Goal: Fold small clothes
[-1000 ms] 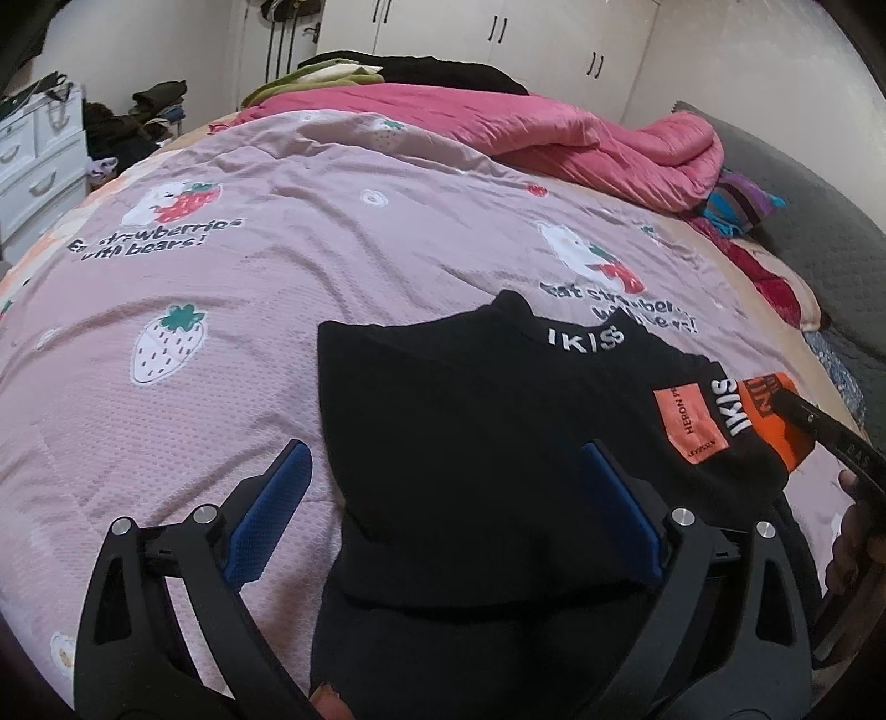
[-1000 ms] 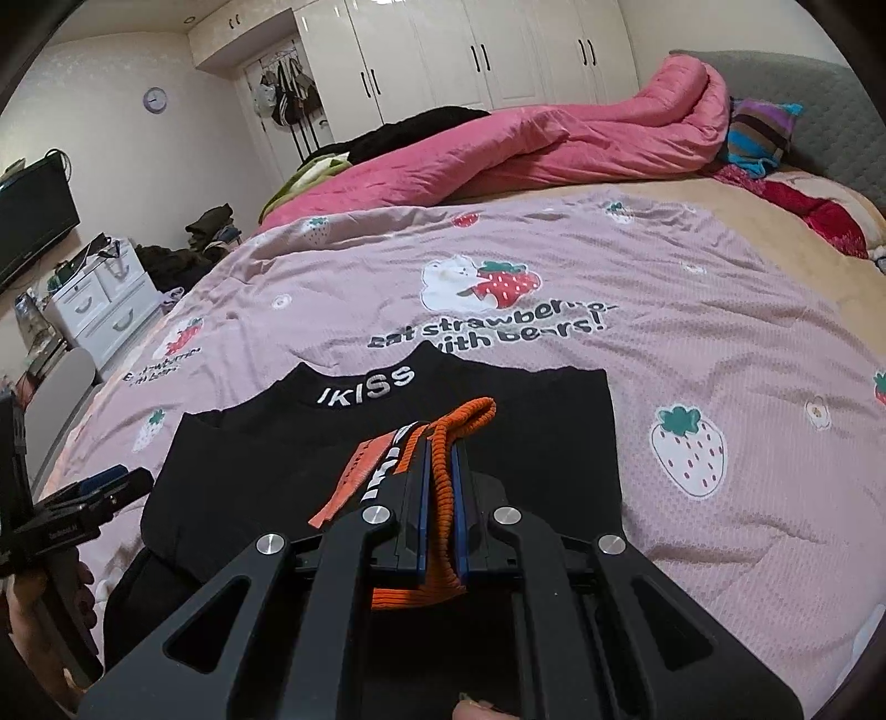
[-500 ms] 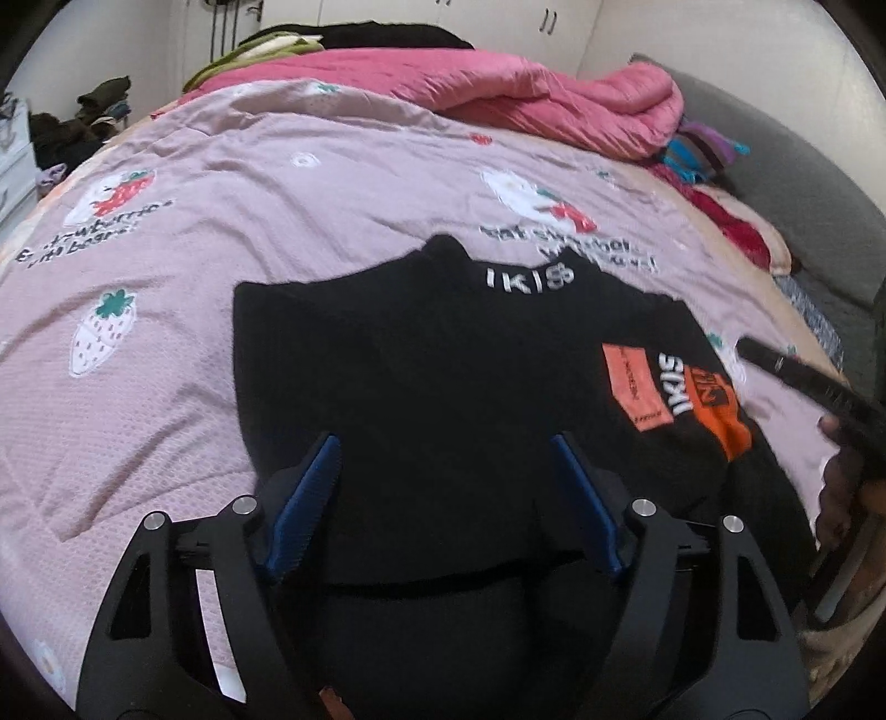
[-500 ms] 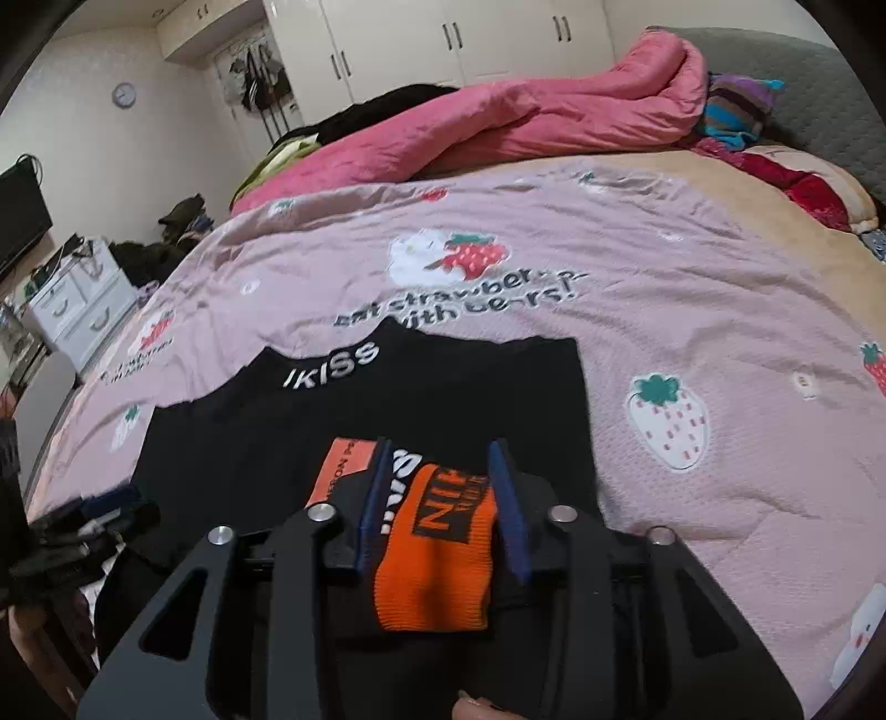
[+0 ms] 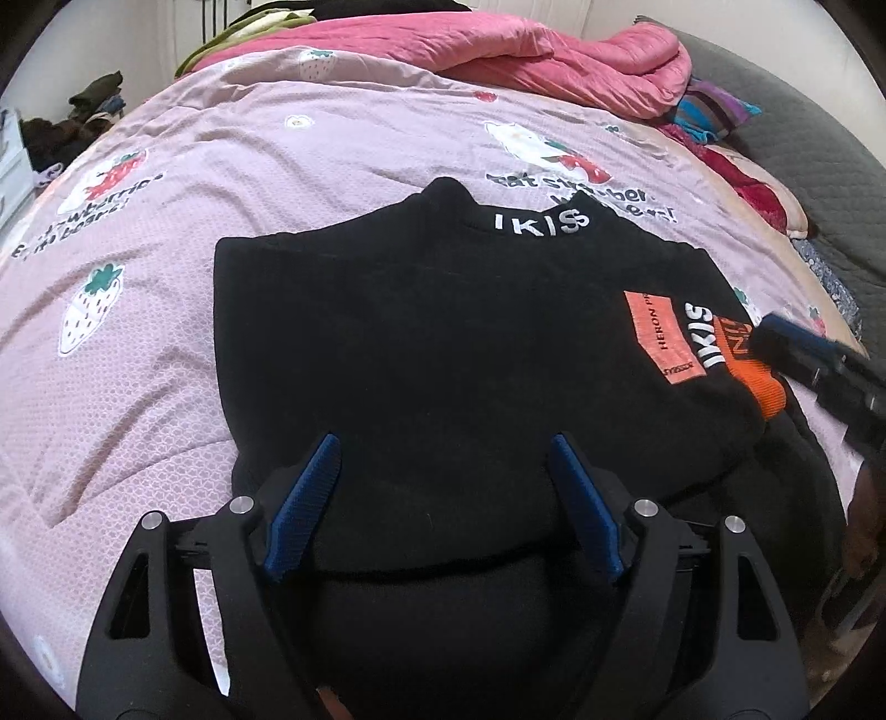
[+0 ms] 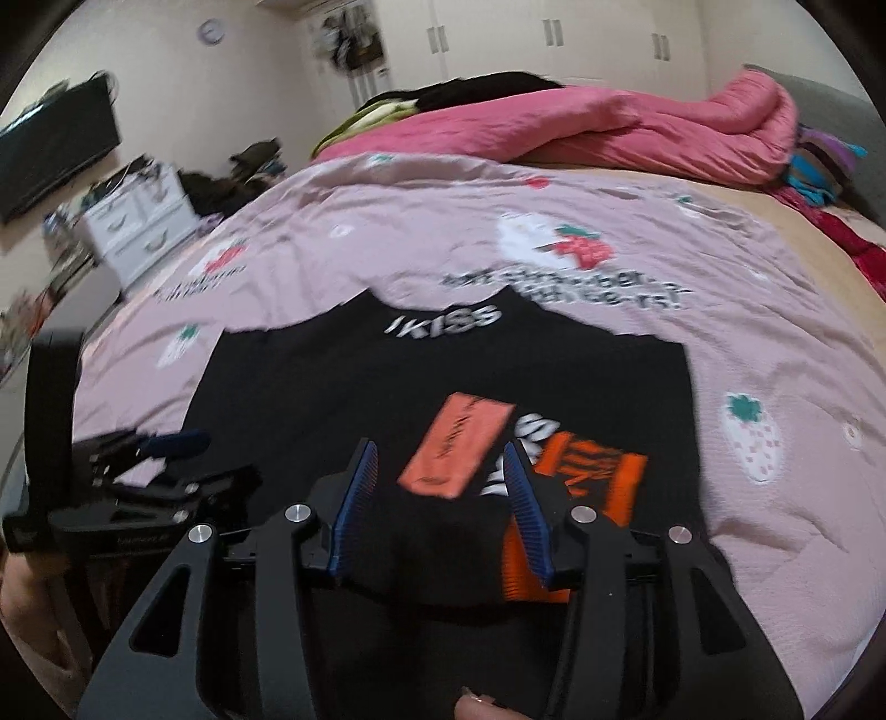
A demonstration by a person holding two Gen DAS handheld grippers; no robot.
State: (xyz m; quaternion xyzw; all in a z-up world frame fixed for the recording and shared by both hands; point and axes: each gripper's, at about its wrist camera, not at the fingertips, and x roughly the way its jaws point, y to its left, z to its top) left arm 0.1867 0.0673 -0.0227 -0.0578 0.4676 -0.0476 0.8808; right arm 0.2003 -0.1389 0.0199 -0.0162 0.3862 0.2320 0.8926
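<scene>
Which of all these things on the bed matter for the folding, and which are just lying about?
Part of the job: black sweater, its orange cuff, left gripper, right gripper.

Just lying about: pink quilt, strawberry bedspread, white drawers.

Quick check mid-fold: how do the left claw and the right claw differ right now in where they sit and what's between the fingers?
The left claw sits over plain black fabric near the bottom middle of the black sweater; the right claw sits over the folded-in sleeve, by the orange cuff. Between the left claw's fingers is only black knit; between the right's lie the salmon patch and white lettering. Shared: both are open, gripping nothing.
</scene>
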